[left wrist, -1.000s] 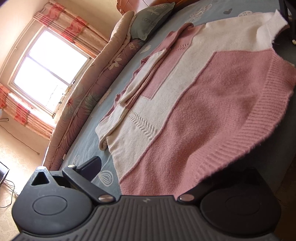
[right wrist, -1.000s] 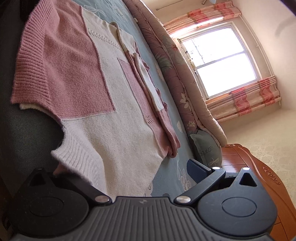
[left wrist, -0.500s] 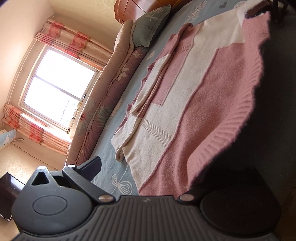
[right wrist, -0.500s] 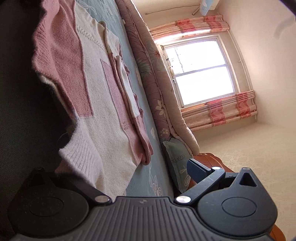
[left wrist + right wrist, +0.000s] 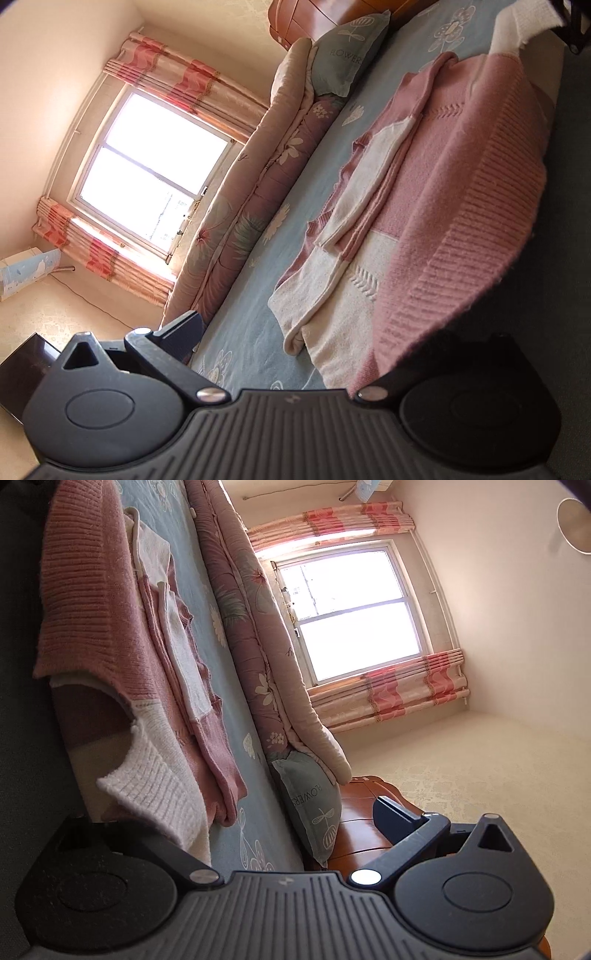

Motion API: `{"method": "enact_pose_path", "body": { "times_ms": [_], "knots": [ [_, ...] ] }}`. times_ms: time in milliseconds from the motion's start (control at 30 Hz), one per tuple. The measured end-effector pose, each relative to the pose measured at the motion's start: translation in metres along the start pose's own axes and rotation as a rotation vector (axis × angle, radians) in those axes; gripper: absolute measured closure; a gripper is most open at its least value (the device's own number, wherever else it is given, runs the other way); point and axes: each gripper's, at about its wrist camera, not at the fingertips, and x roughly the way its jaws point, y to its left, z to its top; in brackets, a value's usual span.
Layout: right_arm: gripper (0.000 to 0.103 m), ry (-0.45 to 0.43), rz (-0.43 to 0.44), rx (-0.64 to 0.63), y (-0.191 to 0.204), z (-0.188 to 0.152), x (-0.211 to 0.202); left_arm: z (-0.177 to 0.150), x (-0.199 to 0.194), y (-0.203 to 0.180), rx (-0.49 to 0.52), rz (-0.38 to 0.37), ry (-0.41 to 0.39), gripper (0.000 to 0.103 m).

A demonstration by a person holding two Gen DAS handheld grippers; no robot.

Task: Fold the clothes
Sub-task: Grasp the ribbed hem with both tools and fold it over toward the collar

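Lifted further than a second ago, the near half of the sweater (image 5: 454, 206) now rises as a pink wall over the part that lies on the bed (image 5: 258, 314), its ribbed hem (image 5: 476, 254) running up the edge toward the far corner. The folded sleeves (image 5: 373, 184) rest flat on the cream-and-pink body beneath.

The left hand-held gripper (image 5: 295, 354) has its right finger tucked behind the hem corner and its left finger (image 5: 181, 332) well apart over the blue sheet, so I cannot tell how firmly the cloth is pinched (the contact is hidden by the knit itself).

From the right wrist view the right hand-held gripper (image 5: 280, 830) shows the same: the white ribbed collar (image 5: 155, 794) drapes over its left side, the other finger (image 5: 395, 819) stands out over the wooden headboard (image 5: 362, 823), and the grip cannot be made out.

A rolled floral quilt (image 5: 255, 635) and a pillow (image 5: 314, 812) lie along the bed's far side, under the window (image 5: 354, 613).
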Motion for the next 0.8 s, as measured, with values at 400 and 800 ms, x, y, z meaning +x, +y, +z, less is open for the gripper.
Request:
{"method": "enact_pose_path", "body": {
  "times_ms": [400,800],
  "knots": [
    [0.0,0.01,-0.005,0.009,-0.013,0.014,0.072,0.02,0.064,0.026,0.01,0.011,-0.019,0.0],
    [0.0,0.018,-0.025,0.024,-0.022,0.031,0.174,0.039,0.15,0.048,0.004,0.006,-0.023,0.0]
  ]
}}
